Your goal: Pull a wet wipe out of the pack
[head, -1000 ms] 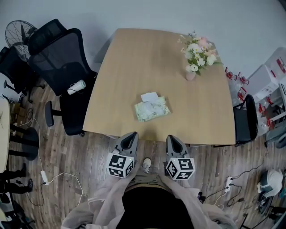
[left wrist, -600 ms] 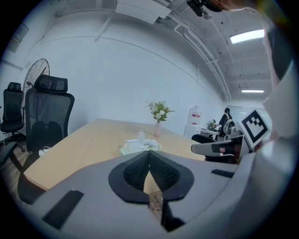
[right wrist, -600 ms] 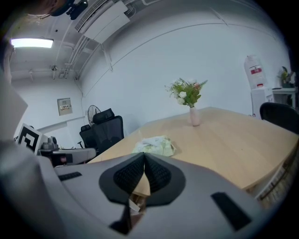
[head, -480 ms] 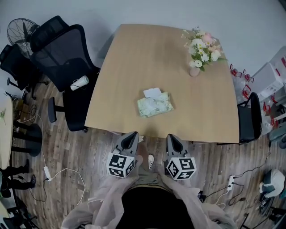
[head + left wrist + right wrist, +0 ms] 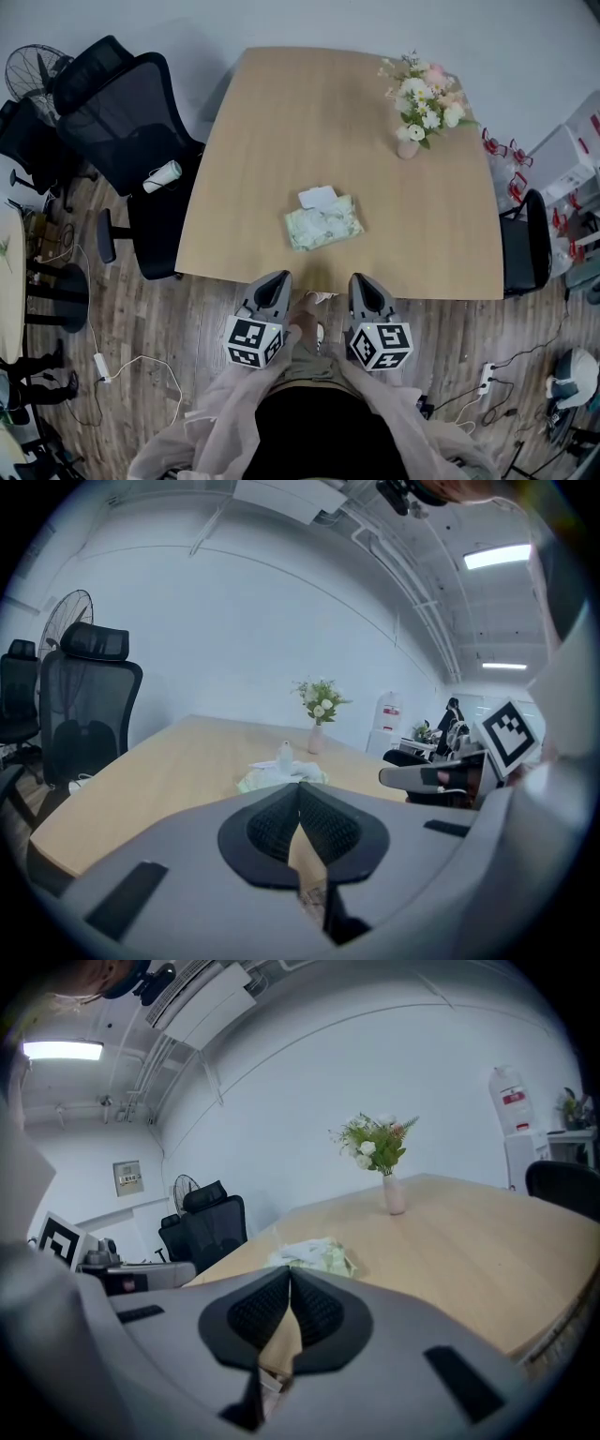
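The wet wipe pack (image 5: 322, 225) lies flat near the middle of the surface (image 5: 281, 122), with a white wipe (image 5: 316, 197) poking out at its far end. It is well apart from the left gripper (image 5: 274, 283) and the right gripper (image 5: 362, 283), which hang at the near edge. Both pairs of fingers are pressed together with nothing between them, so a reach without spreading them first would likely just shove the light pack along. If only 1 gripper pulls while the other does not pin the pack down, I expect the whole pack to lift with the wipe. A shallow pinch on the tuft may slip or tear, and a fast pull could drag out 2 wipes. The vase of flowers (image 5: 419, 112) stands too far away to be at risk.
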{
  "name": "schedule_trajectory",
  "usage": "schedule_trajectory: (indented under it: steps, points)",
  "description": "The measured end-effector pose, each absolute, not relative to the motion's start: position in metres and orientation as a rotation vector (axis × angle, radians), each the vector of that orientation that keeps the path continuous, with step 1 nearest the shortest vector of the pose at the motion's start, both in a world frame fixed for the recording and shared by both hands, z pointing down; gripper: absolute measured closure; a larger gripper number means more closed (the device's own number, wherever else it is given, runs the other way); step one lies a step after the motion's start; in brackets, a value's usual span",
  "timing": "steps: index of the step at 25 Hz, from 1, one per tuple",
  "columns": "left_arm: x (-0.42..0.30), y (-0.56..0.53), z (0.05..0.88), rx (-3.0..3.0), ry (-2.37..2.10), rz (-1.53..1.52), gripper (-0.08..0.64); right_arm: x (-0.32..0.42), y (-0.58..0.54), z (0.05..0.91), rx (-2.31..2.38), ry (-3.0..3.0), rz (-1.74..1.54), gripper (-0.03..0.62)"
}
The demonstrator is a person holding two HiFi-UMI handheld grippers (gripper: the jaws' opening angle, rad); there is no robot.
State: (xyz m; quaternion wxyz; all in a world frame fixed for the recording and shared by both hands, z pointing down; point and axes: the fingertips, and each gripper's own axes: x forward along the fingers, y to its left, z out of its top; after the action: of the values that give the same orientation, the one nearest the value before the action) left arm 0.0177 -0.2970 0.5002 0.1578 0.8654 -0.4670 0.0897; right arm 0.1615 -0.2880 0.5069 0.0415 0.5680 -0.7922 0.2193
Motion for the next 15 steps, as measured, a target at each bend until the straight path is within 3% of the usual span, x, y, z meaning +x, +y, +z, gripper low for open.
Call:
schedule_trajectory:
  steps: [13,15]
  points:
    - [0.017,-0.343,0.505,2.426,-1.369,0.236,0.549,0.152,-0.345,0.513,1.629,-2.427,0.663,0.575]
    - [0.016,-0.350,0.504,2.420,-1.376,0.235,0.549,0.150,-0.353,0.514,1.615,-2.419,0.664,0.531]
